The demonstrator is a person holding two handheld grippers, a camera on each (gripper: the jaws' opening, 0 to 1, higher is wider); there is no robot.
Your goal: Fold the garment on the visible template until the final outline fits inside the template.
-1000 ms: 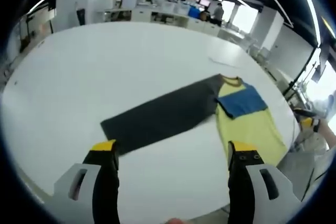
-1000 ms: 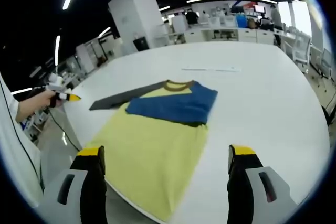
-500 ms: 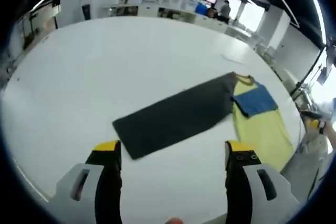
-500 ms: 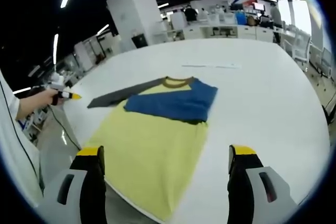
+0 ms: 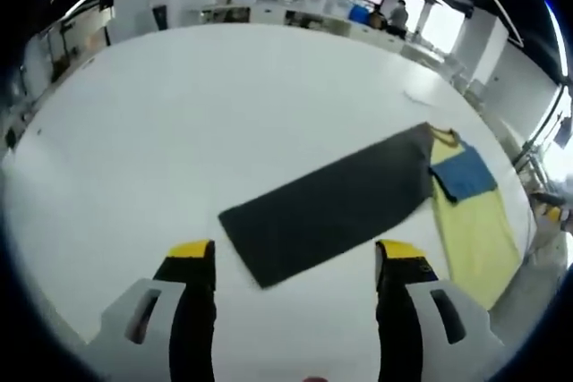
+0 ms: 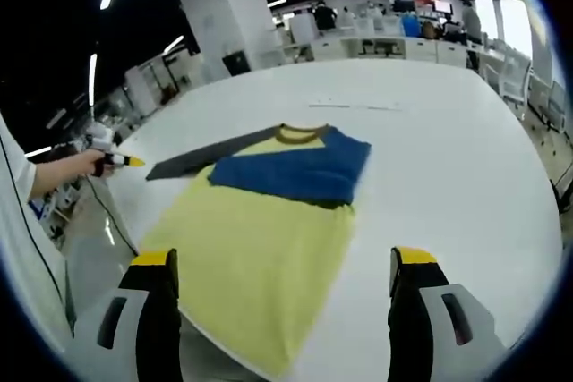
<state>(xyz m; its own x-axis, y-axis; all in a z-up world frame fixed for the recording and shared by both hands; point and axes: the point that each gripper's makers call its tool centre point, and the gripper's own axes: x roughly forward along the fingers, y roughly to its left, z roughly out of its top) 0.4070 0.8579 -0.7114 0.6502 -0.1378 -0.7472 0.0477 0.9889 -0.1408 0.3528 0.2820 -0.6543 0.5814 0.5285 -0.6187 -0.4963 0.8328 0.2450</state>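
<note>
Closer now, the left gripper has come toward the grey sleeve of the garment on the desk. Sleeve end lies just ahead between its open fingers, long axis slanting away. Right gripper gapes, empty, at the hem.

left view: faces sleeve end | right view: faces hem | shared: garment

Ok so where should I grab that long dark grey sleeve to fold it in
Take the dark grey sleeve at its free cuff end, the corner nearest the open left gripper, coming in low from that side. It lies flat and straight on the white table, so the cuff edge probably lifts easiest.
</note>
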